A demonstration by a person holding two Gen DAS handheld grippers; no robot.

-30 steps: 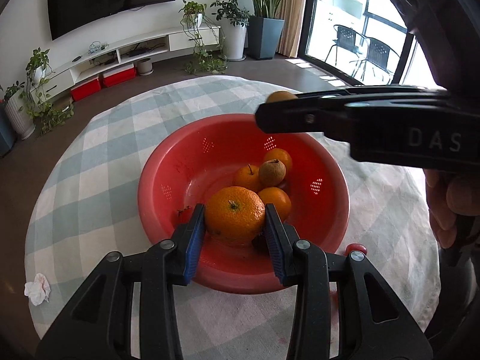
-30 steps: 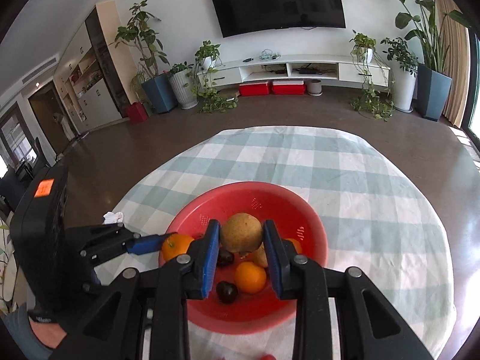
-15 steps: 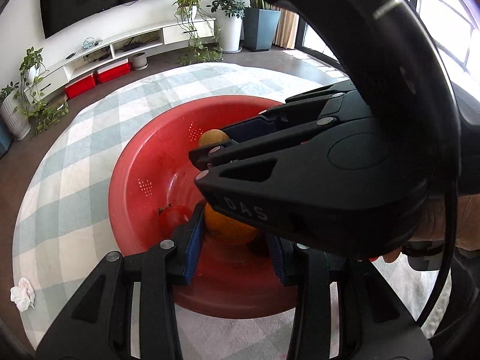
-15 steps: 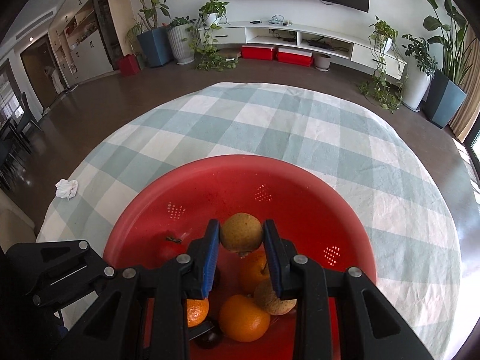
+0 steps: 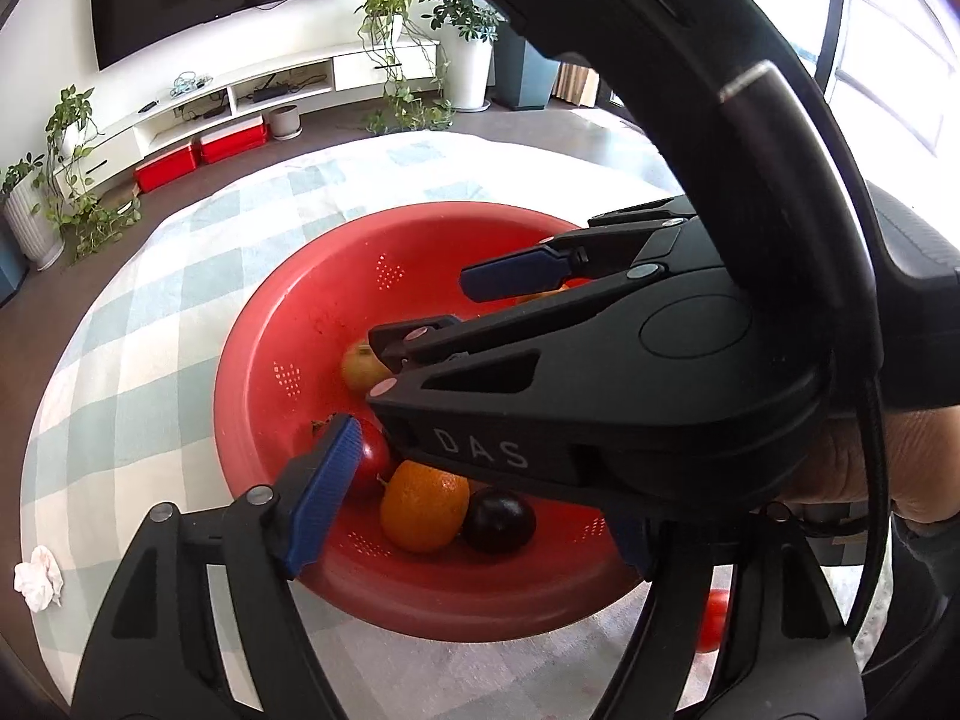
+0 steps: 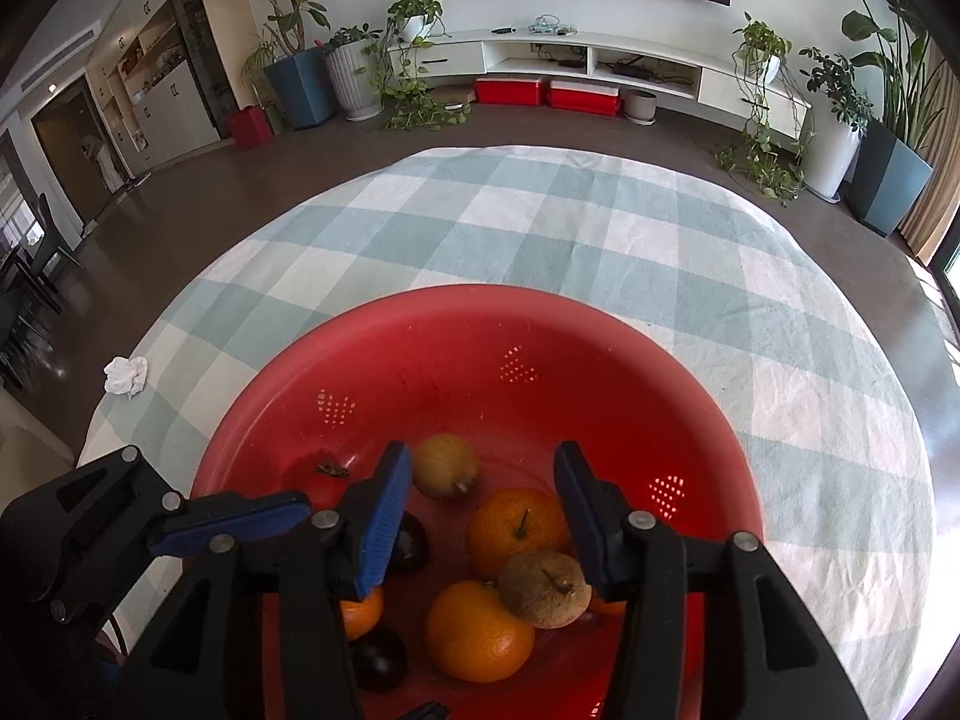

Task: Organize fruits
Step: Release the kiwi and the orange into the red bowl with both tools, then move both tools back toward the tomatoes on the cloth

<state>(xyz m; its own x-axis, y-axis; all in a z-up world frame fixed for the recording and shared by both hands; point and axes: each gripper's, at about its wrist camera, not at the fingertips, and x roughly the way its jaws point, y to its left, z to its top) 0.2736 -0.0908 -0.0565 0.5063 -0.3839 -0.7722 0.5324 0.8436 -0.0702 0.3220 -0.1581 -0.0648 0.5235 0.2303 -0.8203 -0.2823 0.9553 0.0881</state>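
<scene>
I see the round red plastic colander bowl (image 6: 600, 354) sitting on the checked tablecloth-covered round table (image 6: 600, 228). In the bowl, a brownish pear (image 6: 445, 465) lies farthest back, a stemmed orange (image 6: 516, 531) just before it, and a second brown pear (image 6: 543, 588) touches a nearer orange (image 6: 479, 630). A dark plum (image 5: 499, 521) rests beside an orange (image 5: 425, 503). A crumpled white tissue (image 6: 126, 375) lies on the table's left edge. What looks like a small red fruit (image 5: 714, 618) sits outside the bowl.

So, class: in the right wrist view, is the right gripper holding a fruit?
No. The right gripper is open and empty above the fruits in the red bowl.
</scene>
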